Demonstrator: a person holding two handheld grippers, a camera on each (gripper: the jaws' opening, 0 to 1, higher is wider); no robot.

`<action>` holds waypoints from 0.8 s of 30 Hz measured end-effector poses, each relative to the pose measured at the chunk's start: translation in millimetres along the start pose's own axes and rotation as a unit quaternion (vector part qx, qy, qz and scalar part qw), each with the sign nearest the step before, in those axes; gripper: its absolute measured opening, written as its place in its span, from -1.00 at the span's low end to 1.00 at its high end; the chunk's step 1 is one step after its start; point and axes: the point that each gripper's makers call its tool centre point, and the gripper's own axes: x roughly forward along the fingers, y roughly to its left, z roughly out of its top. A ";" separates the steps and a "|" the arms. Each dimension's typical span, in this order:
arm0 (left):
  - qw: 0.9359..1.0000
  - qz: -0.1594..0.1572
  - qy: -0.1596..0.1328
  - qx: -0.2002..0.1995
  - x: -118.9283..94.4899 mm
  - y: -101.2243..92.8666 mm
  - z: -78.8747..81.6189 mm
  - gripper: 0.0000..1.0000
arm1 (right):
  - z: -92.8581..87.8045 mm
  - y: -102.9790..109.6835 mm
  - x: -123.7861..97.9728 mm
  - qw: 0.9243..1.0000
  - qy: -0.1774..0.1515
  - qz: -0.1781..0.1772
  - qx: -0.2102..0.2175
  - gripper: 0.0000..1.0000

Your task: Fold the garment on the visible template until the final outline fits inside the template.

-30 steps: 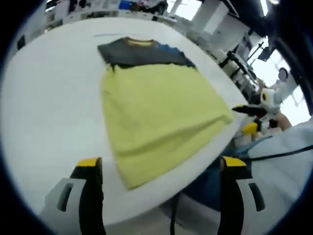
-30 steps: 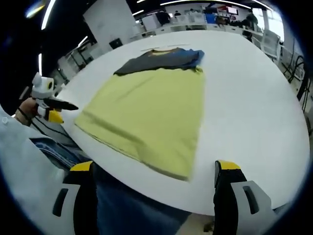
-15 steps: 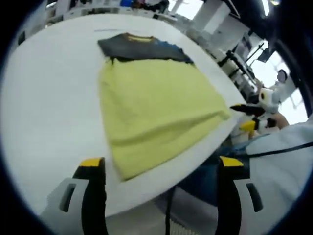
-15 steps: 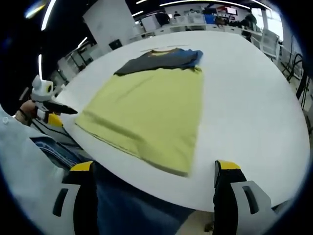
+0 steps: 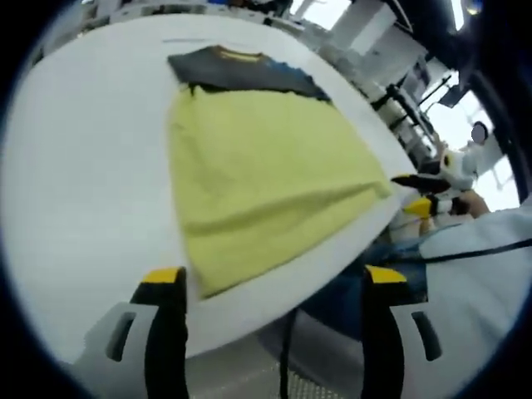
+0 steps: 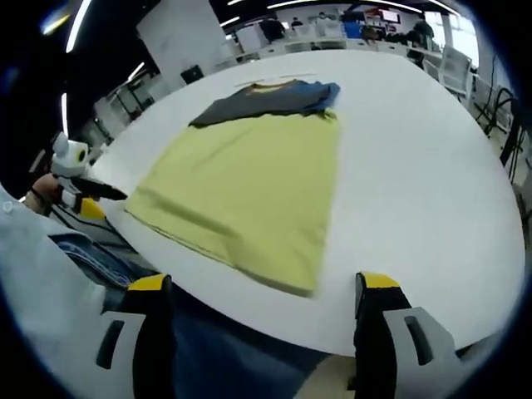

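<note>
A yellow-and-dark-grey cloth garment [image 5: 258,170] lay flat mid-frame on the white round table [image 5: 75,183]. Both the left gripper [image 5: 270,287] and right gripper [image 6: 262,291] hung empty with jaws spread, apparently between folds; next they would likely need to seize the near hem.

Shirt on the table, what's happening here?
A person holds a two-jaw gripper in each hand at the near edge of a white table. A yellow shirt with a dark grey and blue top part lies spread flat on it, reaching close to that edge. The left gripper and right gripper are both open, held back off the near edge, touching nothing. No fold of the lower part is visible yet, and I can't make out a template outline.
</note>
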 end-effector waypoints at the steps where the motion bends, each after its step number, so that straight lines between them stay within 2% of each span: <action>1: 1.000 0.002 -0.004 0.004 -0.3 0.8 1.7 0.62 | -0.1 -1.5 0.0 1.000 0.002 -0.003 0.000 0.72; 4: 1.000 0.002 -0.005 -0.004 -1.7 2.1 1.4 0.60 | 0.5 -3.4 0.0 1.000 0.002 -0.005 0.002 0.64; 7: 1.000 0.003 -0.001 0.000 -1.5 4.0 -0.1 0.42 | 1.5 -5.0 0.8 1.000 0.002 -0.007 0.005 0.50; 13: 1.000 0.009 -0.001 -0.021 -2.9 7.5 2.9 0.29 | 5.3 -5.0 2.6 1.000 -0.003 -0.001 0.014 0.24; 18: 0.999 0.022 0.001 -0.027 -2.6 14.2 2.5 0.14 | 4.3 -9.2 0.9 1.000 -0.003 -0.009 0.013 0.14; 21: 0.999 0.031 0.002 -0.028 -1.9 18.9 1.7 -0.05 | 5.3 -11.2 0.0 1.000 -0.007 -0.009 0.024 0.11; 24: 0.999 0.033 -0.001 -0.039 -2.4 22.0 2.3 -0.11 | 4.9 -11.2 0.2 1.000 -0.006 -0.009 0.027 0.05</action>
